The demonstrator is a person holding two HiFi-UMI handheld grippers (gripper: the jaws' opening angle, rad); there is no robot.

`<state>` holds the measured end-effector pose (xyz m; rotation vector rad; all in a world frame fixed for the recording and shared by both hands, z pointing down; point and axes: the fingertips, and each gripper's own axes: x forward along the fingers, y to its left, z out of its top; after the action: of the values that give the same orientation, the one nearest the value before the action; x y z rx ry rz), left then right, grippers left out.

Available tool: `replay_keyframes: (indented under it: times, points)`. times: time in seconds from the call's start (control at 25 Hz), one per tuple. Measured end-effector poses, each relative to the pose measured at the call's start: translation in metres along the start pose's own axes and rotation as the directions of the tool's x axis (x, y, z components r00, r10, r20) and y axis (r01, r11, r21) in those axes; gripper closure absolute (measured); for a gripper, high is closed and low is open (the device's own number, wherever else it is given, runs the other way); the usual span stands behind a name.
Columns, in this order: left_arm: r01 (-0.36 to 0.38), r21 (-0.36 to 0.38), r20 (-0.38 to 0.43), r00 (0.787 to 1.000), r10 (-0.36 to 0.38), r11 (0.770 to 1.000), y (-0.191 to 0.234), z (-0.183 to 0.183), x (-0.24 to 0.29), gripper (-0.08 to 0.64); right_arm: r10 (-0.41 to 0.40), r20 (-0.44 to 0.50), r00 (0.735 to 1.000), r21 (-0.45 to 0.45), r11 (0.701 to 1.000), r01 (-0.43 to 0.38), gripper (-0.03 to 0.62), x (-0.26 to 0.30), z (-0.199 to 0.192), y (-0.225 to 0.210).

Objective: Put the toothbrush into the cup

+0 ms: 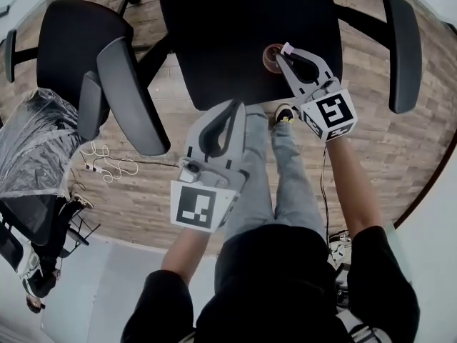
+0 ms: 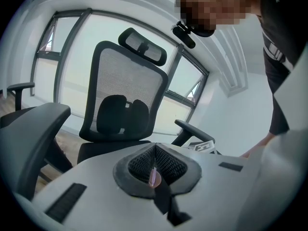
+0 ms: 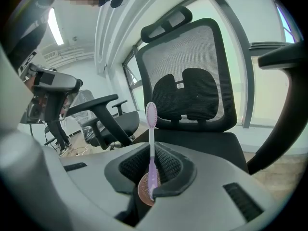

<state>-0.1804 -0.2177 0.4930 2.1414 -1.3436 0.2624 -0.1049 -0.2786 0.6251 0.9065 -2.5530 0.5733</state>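
Observation:
A purple toothbrush stands upright between the jaws of my right gripper, bristle head at the top. That gripper is shut on its handle. The handle's lower end hangs over a brown cup, which shows through the gap below the jaws. In the head view the cup stands near the front edge of a black table, with my right gripper tipped right beside it. My left gripper hovers at the table's front edge. Its jaws are shut, with only a thin pinkish sliver at the seam.
Black office chairs surround the table: one at the left and an armrest at the right. A mesh-backed chair faces the right gripper. Cables lie on the wooden floor, and a plastic-covered item stands at the left.

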Motion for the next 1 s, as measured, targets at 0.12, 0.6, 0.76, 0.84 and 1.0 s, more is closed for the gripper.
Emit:
replay_keyframes:
  times: [0.12, 0.6, 0.76, 0.84, 1.0]
  points:
    - [0.005, -0.005, 0.001, 1.0, -0.005, 1.0, 0.002, -0.001, 0.005, 0.537, 0.008, -0.018, 1.0, -0.016, 1.0, -0.008, 0.551, 0.007, -0.008, 0.001]
    - [0.002, 0.029, 0.009, 1.0, -0.002, 1.0, 0.02, -0.001, 0.008, 0.537, 0.014, -0.102, 0.995, -0.077, 0.997, -0.022, 0.551, 0.027, -0.043, 0.002]
    - [0.015, 0.026, 0.025, 1.0, -0.016, 1.0, 0.018, 0.002, 0.01, 0.537, 0.004, -0.125, 0.992, -0.081, 0.997, -0.014, 0.551, 0.03, -0.054, -0.002]
    - [0.017, 0.025, 0.024, 1.0, -0.018, 1.0, 0.017, 0.002, 0.01, 0.537, 0.005, -0.137, 0.99, -0.09, 0.996, -0.017, 0.551, 0.032, -0.057, -0.001]
    - [0.023, 0.025, 0.028, 0.999, -0.023, 0.999, 0.015, 0.003, 0.011, 0.537, 0.004, -0.138, 0.99, -0.08, 0.997, -0.015, 0.551, 0.035, -0.06, -0.002]
